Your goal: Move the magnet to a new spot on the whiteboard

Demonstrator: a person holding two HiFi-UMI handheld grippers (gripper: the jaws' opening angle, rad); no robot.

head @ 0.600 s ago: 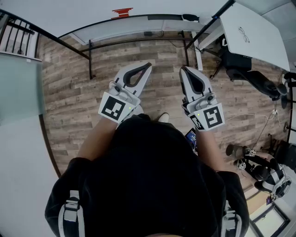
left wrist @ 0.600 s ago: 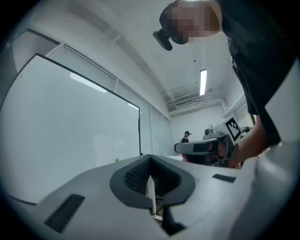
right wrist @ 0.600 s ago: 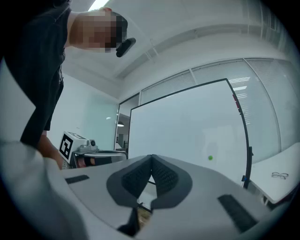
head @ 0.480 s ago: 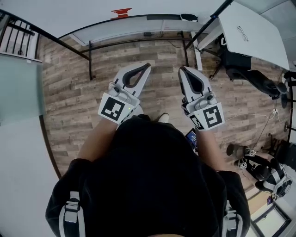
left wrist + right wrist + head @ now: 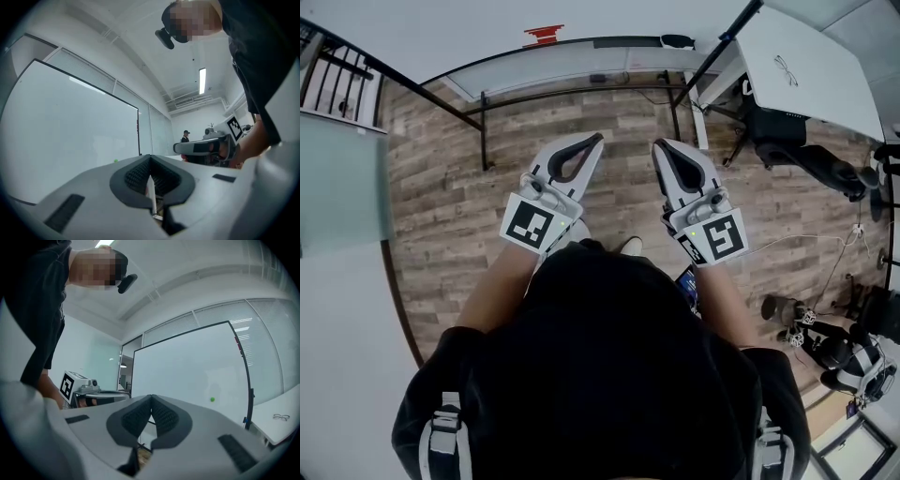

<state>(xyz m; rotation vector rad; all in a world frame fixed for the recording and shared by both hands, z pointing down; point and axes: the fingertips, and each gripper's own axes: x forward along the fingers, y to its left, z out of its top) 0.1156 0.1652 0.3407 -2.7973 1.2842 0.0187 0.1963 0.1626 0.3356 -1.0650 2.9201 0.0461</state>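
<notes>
My left gripper (image 5: 596,139) and right gripper (image 5: 657,146), both closed on nothing, point level at the whiteboard (image 5: 187,376), its small green magnet (image 5: 212,400) well ahead (approach step, I judge); next, one must open and reach it.

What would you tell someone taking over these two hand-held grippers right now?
The left hand-held gripper is shut and empty, held level.
The right hand-held gripper is the same: shut, empty, level.
The magnet is a small green dot low on the whiteboard, well ahead of both grippers.
Done: nothing yet; the magnet is untouched.
Left: approach the board, grip the magnet, set it on a new spot.
</notes>
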